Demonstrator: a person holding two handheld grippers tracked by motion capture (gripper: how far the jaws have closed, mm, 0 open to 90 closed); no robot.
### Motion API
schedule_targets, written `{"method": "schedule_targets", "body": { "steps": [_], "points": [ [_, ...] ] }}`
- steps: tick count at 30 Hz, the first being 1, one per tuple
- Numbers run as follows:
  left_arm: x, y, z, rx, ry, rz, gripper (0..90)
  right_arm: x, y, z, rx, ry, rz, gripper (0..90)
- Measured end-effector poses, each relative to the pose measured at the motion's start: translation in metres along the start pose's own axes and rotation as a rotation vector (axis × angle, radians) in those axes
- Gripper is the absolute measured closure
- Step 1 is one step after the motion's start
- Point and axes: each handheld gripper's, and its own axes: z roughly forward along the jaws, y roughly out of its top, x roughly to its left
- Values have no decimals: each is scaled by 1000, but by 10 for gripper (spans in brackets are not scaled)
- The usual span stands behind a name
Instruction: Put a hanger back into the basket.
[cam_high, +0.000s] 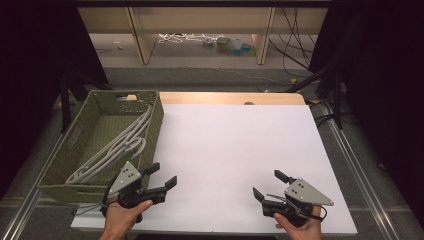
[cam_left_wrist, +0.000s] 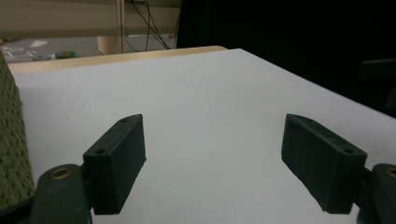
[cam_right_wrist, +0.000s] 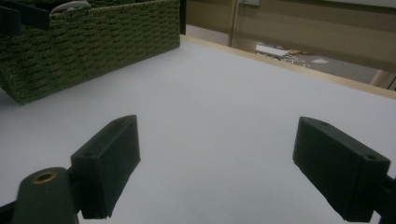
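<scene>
The counter (cam_high: 235, 150) is plain white, with a strip of pale wood along its far edge. The basket (cam_high: 60, 170) is olive green in a tight woven pattern, its rows of small stitches clear in the right gripper view. The hangers (cam_high: 117, 142) lying in it are light grey. The left gripper (cam_high: 161, 178) has matte black fingers (cam_left_wrist: 119, 163) and a grey plate on top; the right gripper (cam_high: 270, 185) is coloured the same, its fingers (cam_right_wrist: 109, 161) black.

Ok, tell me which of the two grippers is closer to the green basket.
The left gripper: it sits right beside the green woven basket holding grey hangers. The right gripper is across the white table, far from it.
</scene>
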Motion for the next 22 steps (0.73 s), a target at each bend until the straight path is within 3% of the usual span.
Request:
{"method": "schedule_targets", "body": {
  "steps": [1, 2, 6, 9, 13, 22],
  "points": [
    [-1, 0, 0, 0, 10, -1, 217, 0, 0, 0, 0, 11, 0, 156],
    [0, 1, 0, -6, -2, 27, 217, 0, 0, 0, 2, 12, -1, 156],
    [-3, 0, 1, 0, -9, 32, 217, 0, 0, 0, 1, 0, -7, 156],
    [-5, 1, 1, 7, 1, 73, 216, 0, 0, 0, 1, 12, -4, 156],
    [-5, 1, 1, 9, 6, 90, 216, -1, 0, 0, 1, 10, -5, 156],
    [-2, 0, 2, 5, 0, 86, 216, 0, 0, 0, 1, 12, -8, 156]
  ]
}}
